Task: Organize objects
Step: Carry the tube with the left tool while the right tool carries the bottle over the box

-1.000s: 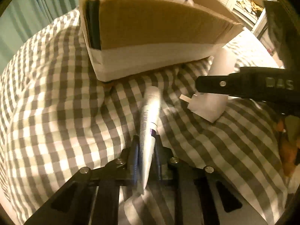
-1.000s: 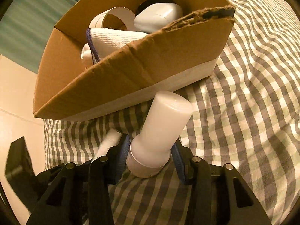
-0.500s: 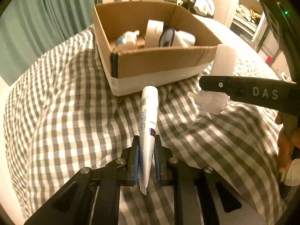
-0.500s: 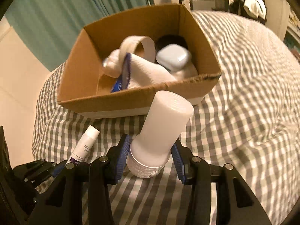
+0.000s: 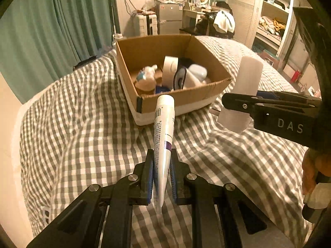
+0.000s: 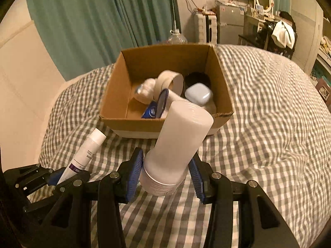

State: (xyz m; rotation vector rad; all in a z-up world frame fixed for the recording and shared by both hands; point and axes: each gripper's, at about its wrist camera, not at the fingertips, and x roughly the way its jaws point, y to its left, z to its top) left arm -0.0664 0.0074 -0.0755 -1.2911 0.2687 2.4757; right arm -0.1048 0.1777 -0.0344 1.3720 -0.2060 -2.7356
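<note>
Left wrist view: left gripper [image 5: 162,166] pinches a tube [image 5: 163,132], right gripper [image 6: 165,170] clamps a white bottle [image 6: 179,138], both raised short of the cardboard box [image 5: 206,103]. Best carry each over the near rim before letting go, dropping into bare corners

Dim warm light. Bed with grey-white checked cover [image 5: 82,128] fills foreground. Teal curtains [image 5: 51,31] at 10 o'clock. Small fridge [image 5: 168,18] at 12. Open white shelving [image 5: 275,20] at 2.
</note>
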